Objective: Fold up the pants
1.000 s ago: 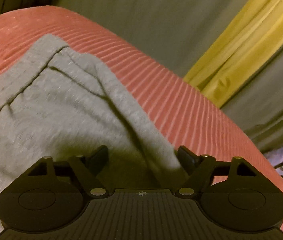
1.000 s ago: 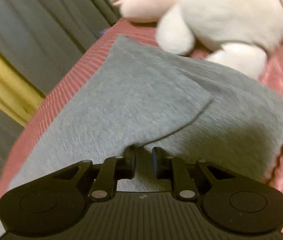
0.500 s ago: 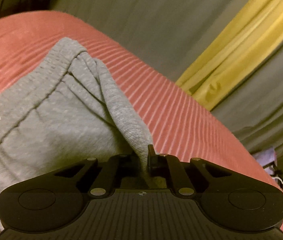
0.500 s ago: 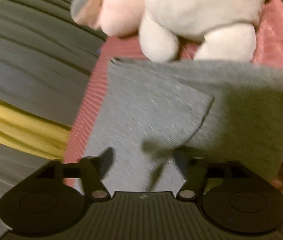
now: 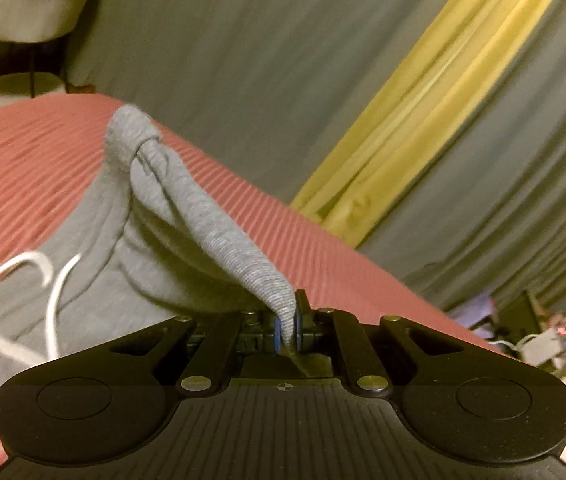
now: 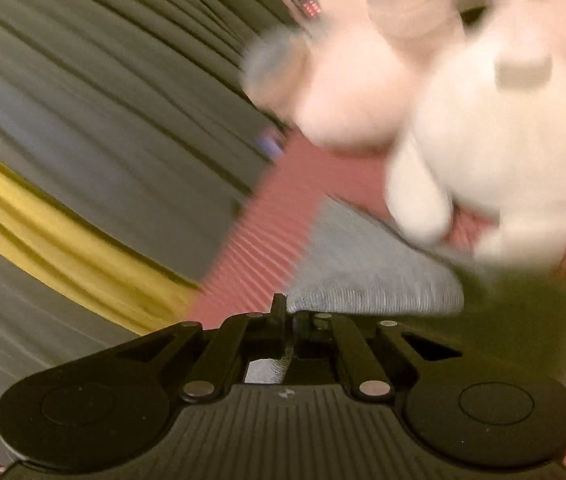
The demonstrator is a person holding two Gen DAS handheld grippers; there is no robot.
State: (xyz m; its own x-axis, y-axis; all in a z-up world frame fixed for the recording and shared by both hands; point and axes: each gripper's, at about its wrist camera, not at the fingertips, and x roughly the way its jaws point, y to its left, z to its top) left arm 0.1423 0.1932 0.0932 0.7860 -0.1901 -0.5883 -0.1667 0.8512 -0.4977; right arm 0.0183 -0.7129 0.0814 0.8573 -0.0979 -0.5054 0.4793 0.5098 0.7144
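Grey sweatpants (image 5: pixel 131 264) lie on a pink ribbed bedspread (image 5: pixel 23 152). Their white drawstring (image 5: pixel 43 276) shows at the left. My left gripper (image 5: pixel 287 326) is shut on the waistband edge and holds it lifted, so the cloth rises in a ridge. In the right wrist view my right gripper (image 6: pixel 287 330) is shut on a fold of the grey pants (image 6: pixel 371 280), which stretch away toward the stuffed toy. The view is blurred.
A large white and pink plush toy (image 6: pixel 483 140) sits on the bed just beyond the pants. Grey curtains (image 5: pixel 243 60) with a yellow curtain (image 5: pixel 423 128) hang beside the bed. A white chair (image 5: pixel 39 8) stands far left. The bed edge (image 6: pixel 243 248) runs close by.
My left gripper closed on the waistband and lifted it, baring the drawstring. My right gripper opened, moved along the pants, and closed on a fold nearer the plush toy.
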